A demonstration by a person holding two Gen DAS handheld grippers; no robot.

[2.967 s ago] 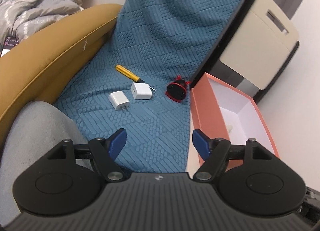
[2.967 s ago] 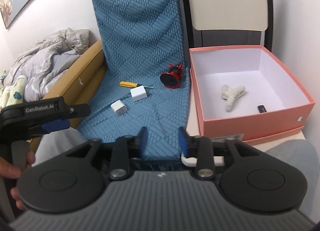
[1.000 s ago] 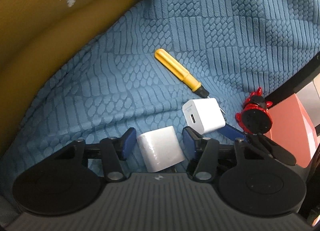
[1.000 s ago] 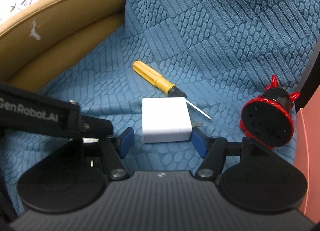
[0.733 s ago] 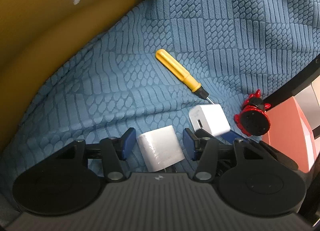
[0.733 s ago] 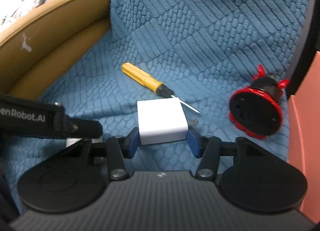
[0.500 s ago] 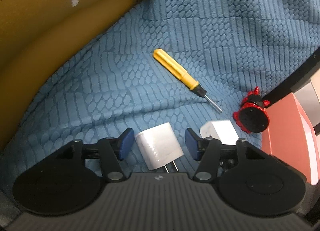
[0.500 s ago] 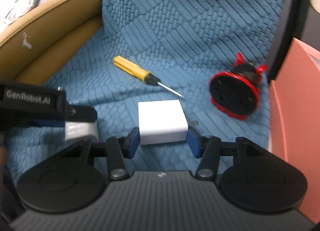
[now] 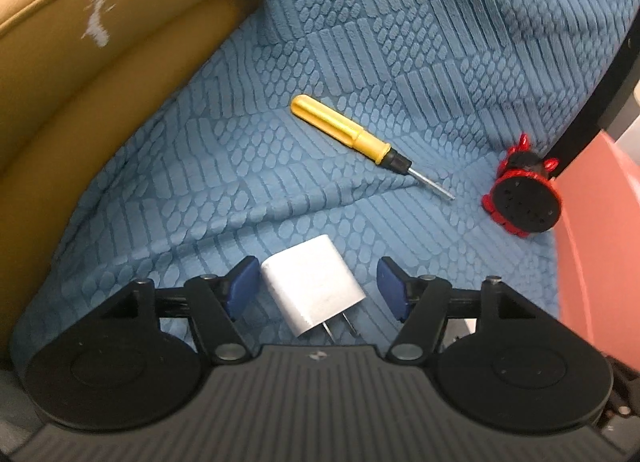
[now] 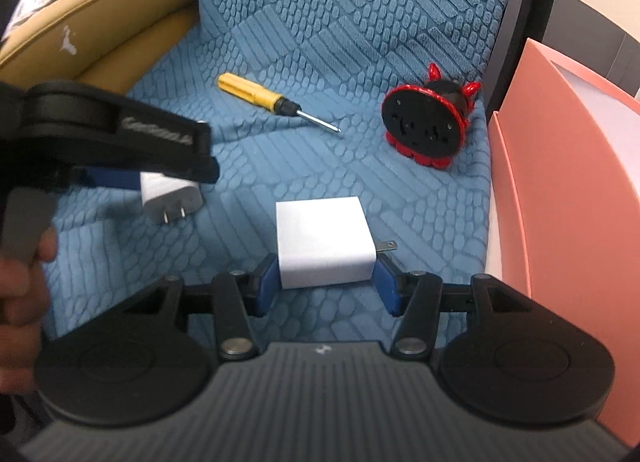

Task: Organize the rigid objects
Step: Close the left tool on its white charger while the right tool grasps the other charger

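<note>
My right gripper [image 10: 326,288] is shut on a white square charger [image 10: 324,244] and holds it above the blue cloth [image 10: 360,41]. My left gripper [image 9: 316,286] is open around a second white charger [image 9: 314,284] that lies on the blue cloth [image 9: 400,41] with its prongs toward me; the jaws stand apart from its sides. That charger [image 10: 170,193] and the left gripper's body [image 10: 108,129] also show in the right wrist view. A yellow screwdriver [image 9: 348,135] [image 10: 256,95] and a red and black round holder [image 9: 524,201] [image 10: 428,125] lie further back.
A salmon-pink box [image 10: 568,189] stands at the right edge of the cloth and shows in the left wrist view [image 9: 596,242] too. A tan padded armrest [image 9: 100,61] [image 10: 100,41] runs along the left. A black frame edge [image 10: 524,21] rises behind the holder.
The right gripper closed on the square charger, lifted it and drew it back toward the box side. The left gripper stays open around the other charger and has pulled back slightly.
</note>
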